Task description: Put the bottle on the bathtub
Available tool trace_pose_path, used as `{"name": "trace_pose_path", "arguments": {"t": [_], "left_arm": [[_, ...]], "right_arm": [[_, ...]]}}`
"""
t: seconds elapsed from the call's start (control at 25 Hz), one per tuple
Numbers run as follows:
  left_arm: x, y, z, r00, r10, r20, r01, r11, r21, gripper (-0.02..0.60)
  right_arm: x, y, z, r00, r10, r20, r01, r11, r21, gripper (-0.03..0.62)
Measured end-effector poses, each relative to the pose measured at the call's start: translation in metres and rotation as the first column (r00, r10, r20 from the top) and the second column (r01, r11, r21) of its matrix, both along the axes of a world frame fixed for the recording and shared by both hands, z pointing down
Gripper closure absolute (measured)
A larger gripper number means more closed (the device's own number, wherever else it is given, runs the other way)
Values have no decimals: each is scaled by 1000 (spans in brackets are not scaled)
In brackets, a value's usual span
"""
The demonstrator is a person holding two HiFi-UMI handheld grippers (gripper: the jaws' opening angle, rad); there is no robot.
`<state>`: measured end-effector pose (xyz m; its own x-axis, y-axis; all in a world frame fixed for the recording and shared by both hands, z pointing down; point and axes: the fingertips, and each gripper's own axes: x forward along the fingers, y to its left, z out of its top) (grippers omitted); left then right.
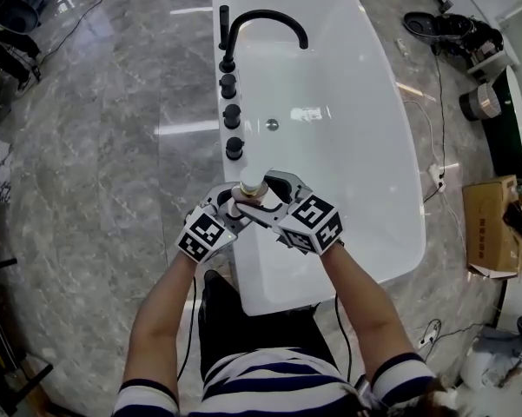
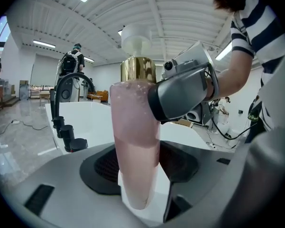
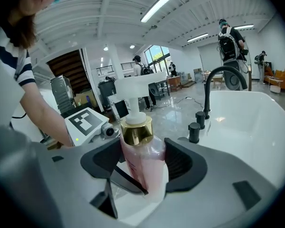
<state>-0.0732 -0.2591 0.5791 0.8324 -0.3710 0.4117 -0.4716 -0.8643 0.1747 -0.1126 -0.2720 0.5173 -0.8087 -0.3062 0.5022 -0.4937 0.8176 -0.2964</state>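
1. Holding the bottle (image 2: 135, 137) in my left gripper (image 2: 138, 186): its dark pads press the pink body low down, one on each side.
2. My right gripper (image 3: 144, 172) is clamped on the same bottle higher up, just under the gold collar (image 3: 136, 132) and the white pump (image 3: 133, 87).
3. In the head view the two grippers meet from opposite sides with the bottle upright between them.
4. The bottle is over the near left rim of the bathtub (image 1: 356, 146), just beside the closest black knob (image 1: 234, 148). I cannot tell whether its base touches the rim.
5. Past the row of knobs stands a curved black tap (image 1: 265, 17), and grey marble floor (image 1: 95, 146) lies around the tub.
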Motion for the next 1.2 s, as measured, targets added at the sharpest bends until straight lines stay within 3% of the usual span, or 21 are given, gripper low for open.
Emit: {"name": "trace_pose_path", "arguments": {"t": [0.28, 0.56, 0.76, 1.2], "left_arm": [[-2, -25, 8, 1000, -15, 20, 13, 998, 60, 341], [-5, -49, 15, 995, -33, 91, 21, 991, 130, 341], [-13, -67, 19, 988, -89, 126, 67, 983, 169, 341], [-12, -75, 27, 985, -105, 137, 81, 982, 171, 336]], "right_arm": [[-9, -18, 3, 1000, 16, -23, -15, 999, 36, 290], [-10, -35, 8, 999, 43, -13, -42, 997, 62, 286], [-11, -48, 10, 995, 98, 17, -98, 993, 60, 286], [-10, -55, 19, 993, 118, 30, -120, 991, 55, 286]]}}
